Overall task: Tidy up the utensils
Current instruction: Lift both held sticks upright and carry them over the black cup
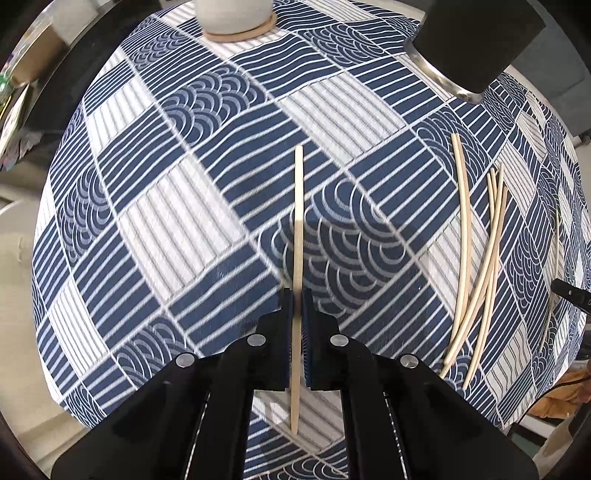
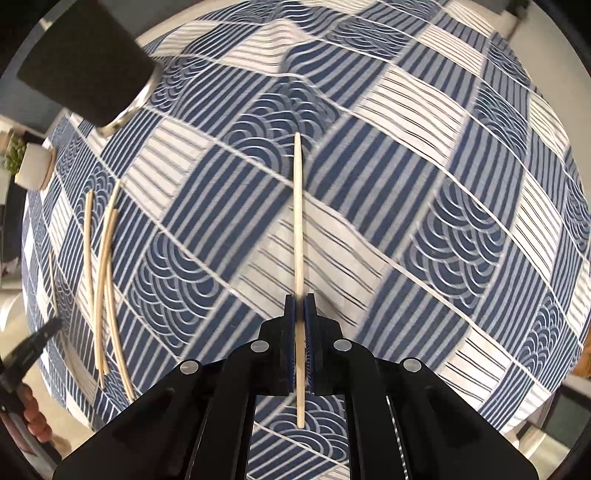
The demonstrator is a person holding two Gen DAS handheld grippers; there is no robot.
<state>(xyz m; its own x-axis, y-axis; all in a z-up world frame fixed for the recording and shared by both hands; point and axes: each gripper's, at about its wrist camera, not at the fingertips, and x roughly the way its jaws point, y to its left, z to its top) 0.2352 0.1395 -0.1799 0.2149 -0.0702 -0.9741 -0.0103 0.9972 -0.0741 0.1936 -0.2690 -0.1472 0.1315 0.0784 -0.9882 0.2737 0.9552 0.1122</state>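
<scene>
In the left wrist view my left gripper [image 1: 297, 295] is shut on a pale wooden chopstick [image 1: 298, 221] that runs straight ahead above the blue and white patterned tablecloth [image 1: 184, 206]. Several loose chopsticks [image 1: 480, 258] lie in a heap to its right. In the right wrist view my right gripper [image 2: 300, 299] is shut on another chopstick [image 2: 298, 221], held the same way over the cloth. The heap of chopsticks [image 2: 105, 280] lies at the left there. A dark cylindrical holder with a metal rim [image 1: 476, 40] [image 2: 81, 62] stands at the far side of the table.
A white pot on a round wooden coaster [image 1: 236, 22] [image 2: 35, 166] stands at the table's far edge. The other gripper's tip shows at the right edge [image 1: 572, 295] and at the lower left [image 2: 33, 343], with a hand below it. The tablecloth ends near the bottom.
</scene>
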